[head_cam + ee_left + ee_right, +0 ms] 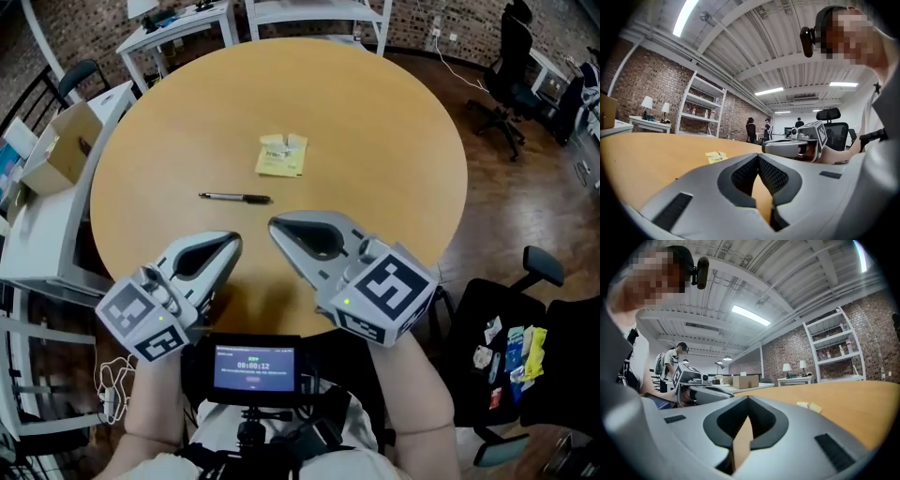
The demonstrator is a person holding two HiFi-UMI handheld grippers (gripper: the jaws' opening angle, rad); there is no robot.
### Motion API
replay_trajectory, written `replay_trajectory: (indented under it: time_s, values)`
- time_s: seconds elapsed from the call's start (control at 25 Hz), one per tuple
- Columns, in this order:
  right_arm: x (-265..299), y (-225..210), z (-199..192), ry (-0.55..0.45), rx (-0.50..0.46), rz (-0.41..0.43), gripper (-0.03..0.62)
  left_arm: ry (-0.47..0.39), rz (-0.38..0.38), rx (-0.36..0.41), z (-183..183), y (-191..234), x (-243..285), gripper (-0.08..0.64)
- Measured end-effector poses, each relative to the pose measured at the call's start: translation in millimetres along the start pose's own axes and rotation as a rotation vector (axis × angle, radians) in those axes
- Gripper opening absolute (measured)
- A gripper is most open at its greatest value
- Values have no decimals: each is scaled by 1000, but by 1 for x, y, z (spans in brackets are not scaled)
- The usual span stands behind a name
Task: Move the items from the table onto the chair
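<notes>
Lying near the pen [234,197], a yellow packet [281,156], perhaps; print illegible.

A round wooden table [375,122] fills the middle of the room. A brick wall [450,23] runs at twelve o'clock, with white desks [178,28] before it. A black office chair [511,84] stands at two o'clock on the dark wood floor [506,216]. At ten o'clock a cardboard box [61,145] sits on a white desk [37,225]. Overhead, strip lights [768,91] glow on a white ribbed ceiling [740,51].

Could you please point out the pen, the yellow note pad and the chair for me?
pen [234,197], head view, mid barrel
yellow note pad [281,157], head view, top sheet
chair [469,305], head view, bare seat
</notes>
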State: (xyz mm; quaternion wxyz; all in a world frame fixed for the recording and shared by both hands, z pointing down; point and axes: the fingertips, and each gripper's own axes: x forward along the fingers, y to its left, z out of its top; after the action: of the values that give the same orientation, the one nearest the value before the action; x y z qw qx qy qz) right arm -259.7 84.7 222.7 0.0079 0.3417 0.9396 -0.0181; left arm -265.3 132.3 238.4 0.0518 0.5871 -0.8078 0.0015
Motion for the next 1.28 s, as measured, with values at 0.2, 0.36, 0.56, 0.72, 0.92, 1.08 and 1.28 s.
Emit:
replay_trajectory:
  time_s: [0.2,0.36,0.56,0.72,0.92,1.08,1.28]
  values:
    - [21,5,-2,19,13,25,6,11,9,-1,-2,11,-10,6]
    - [28,7,-4,23,27,29,6,13,28,11,-2,20,-21,6]
    - [36,13,-7,36,20,40,6,6,24,17,-1,24,-27,6]
    - [37,14,-6,41,16,41,6,0,11,2,0,24,-28,6]
    - [35,13,-7,43,17,38,6,-4,29,6,1,29,-28,6]
    - [34,11,-7,41,16,40,6,-11,36,7,3,31,-27,6]
    - [35,9,-12,70,-10,54,6,-9,42,5,0,30,-25,6]
